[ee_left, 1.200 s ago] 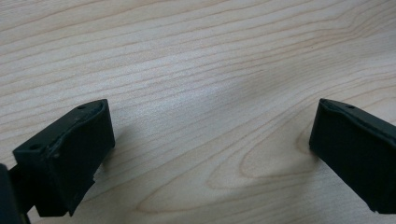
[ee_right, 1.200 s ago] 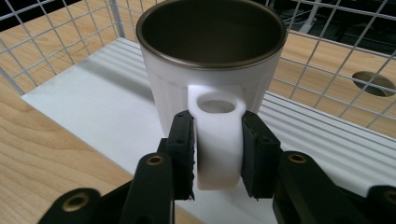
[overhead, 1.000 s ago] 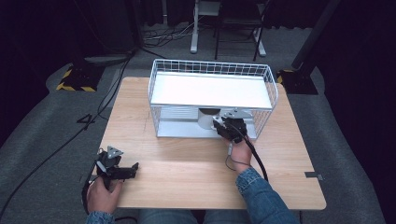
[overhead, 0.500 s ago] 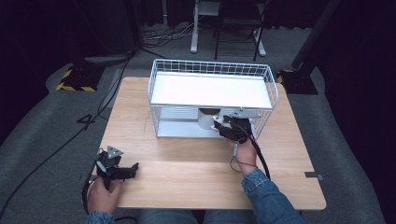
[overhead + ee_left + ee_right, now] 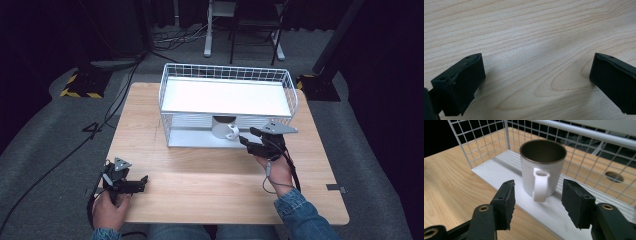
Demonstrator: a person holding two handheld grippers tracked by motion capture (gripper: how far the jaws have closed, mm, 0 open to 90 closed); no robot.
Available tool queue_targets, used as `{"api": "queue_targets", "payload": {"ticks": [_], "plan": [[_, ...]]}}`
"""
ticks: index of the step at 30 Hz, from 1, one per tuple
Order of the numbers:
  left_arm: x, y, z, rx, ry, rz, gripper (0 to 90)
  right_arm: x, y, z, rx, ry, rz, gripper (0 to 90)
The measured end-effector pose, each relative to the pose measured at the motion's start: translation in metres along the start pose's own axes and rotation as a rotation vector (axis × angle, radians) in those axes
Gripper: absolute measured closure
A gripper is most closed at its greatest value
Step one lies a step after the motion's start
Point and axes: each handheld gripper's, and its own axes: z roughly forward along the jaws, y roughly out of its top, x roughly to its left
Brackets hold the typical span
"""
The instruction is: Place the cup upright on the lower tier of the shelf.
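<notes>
High view: mug (image 5: pixel 223 129) upright on lower shelf of wire rack (image 5: pixel 170 95), handle toward right gripper (image 5: pixel 248 141) just beside it; left gripper (image 5: pixel 141 183) well apart, low over table (image 5: pixel 210 170). Left gripper view: jaws wide apart, nothing held. Right gripper view: jaws spread, empty, handle (image 5: pixel 541 185) dead ahead, centred on the gap.

tongs (image 5: pixel 245 136): black, grey triangular plates | cables: black | sleeves (image 5: pixel 300 217): blue denim
</notes>
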Motion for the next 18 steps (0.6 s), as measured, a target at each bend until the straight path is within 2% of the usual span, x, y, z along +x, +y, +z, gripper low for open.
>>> {"api": "queue_targets", "payload": {"ticks": [7,18], "plan": [[0.000,0.000,0.000,0.000,0.001,0.007,0.3,-0.012,-0.014,-0.020,-0.001,-0.003,0.023,39.8],[0.001,0.001,0.001,0.001,0.002,0.005,0.3,-0.030,-0.039,-0.050,0.071,-0.004,0.024,32.3]]}}
